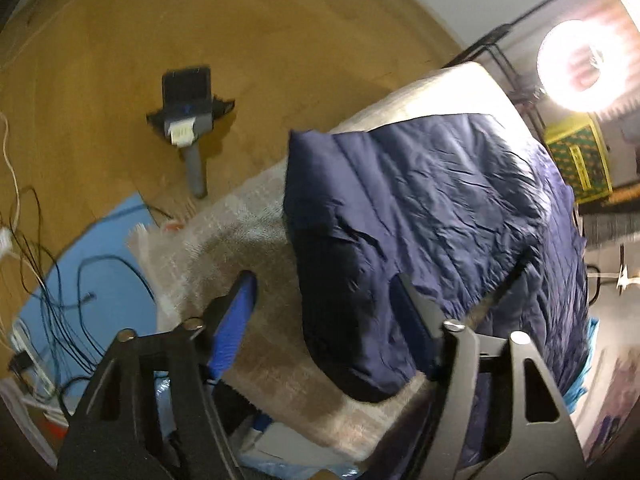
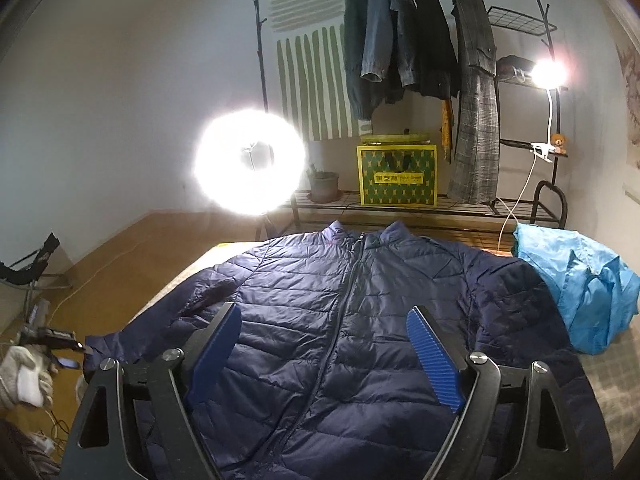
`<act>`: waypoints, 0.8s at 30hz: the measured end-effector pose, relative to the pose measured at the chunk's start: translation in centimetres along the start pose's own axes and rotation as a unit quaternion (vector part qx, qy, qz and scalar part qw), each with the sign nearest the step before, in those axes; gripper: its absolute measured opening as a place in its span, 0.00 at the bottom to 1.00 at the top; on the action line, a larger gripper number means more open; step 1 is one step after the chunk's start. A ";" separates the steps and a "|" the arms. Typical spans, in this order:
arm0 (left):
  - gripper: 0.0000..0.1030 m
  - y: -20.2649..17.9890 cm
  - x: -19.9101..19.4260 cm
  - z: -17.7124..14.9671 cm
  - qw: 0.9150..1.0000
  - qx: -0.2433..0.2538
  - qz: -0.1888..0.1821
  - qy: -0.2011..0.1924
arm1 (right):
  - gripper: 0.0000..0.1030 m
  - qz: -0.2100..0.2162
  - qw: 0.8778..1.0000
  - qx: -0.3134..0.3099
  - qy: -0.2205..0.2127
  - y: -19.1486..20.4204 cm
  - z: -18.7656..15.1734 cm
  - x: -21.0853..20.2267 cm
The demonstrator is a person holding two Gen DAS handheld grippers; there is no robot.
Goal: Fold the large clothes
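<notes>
A navy quilted jacket (image 2: 340, 304) lies spread front up, zipped, on a table under a beige cover (image 1: 248, 240). In the left wrist view the jacket (image 1: 420, 208) shows one sleeve end (image 1: 348, 344) near the table's edge. My left gripper (image 1: 324, 312) points steeply down over that sleeve end. Its blue pads stand apart, one over the beige cover and one over the fabric, with nothing pinched. The right wrist view shows the left gripper (image 2: 56, 340) in a gloved hand (image 2: 20, 376) beside the cuff. My right gripper (image 2: 324, 310) hovers open above the jacket's lower front.
A light blue garment (image 2: 580, 292) is heaped on the table's right end. Behind stand a lit ring light (image 2: 248, 162), a clothes rack with hung coats (image 2: 400, 40) and a yellow-green bag (image 2: 396, 176). On the floor lie a grey handheld device (image 1: 188, 116) and tangled cables (image 1: 60, 272).
</notes>
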State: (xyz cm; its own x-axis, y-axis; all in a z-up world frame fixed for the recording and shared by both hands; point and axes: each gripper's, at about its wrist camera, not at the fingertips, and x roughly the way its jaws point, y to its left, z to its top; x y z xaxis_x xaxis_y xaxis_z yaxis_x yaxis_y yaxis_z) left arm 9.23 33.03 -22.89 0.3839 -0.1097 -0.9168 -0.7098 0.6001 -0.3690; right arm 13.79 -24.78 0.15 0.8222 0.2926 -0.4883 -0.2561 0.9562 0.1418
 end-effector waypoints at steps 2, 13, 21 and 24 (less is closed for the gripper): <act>0.55 0.1 0.9 0.3 1.000 -0.009 -0.005 0.012 | 0.84 0.002 1.000 -0.001 0.000 0.0 0.1 0.1; 0.04 -7.1 -3.3 1.7 0.993 0.034 -0.089 -0.071 | 0.81 -0.011 1.000 0.007 0.016 -1.9 0.1 0.2; 0.03 -22.1 -8.4 -1.5 0.960 0.190 -0.147 -0.145 | 0.67 -0.008 0.998 0.023 0.052 -3.8 -0.1 2.2; 0.03 -28.2 -7.0 -3.9 0.947 0.250 -0.148 -0.134 | 0.66 -0.016 0.998 0.019 0.052 -4.2 0.1 2.8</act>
State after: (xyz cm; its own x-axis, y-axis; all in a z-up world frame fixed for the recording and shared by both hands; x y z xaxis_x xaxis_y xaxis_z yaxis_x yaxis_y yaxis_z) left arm 24.26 13.83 -6.68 0.7068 -0.1674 -0.6873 -0.2037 0.8823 -0.4243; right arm 17.27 -28.00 -1.72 0.7722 0.2621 -0.5788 -0.2098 0.9650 0.1572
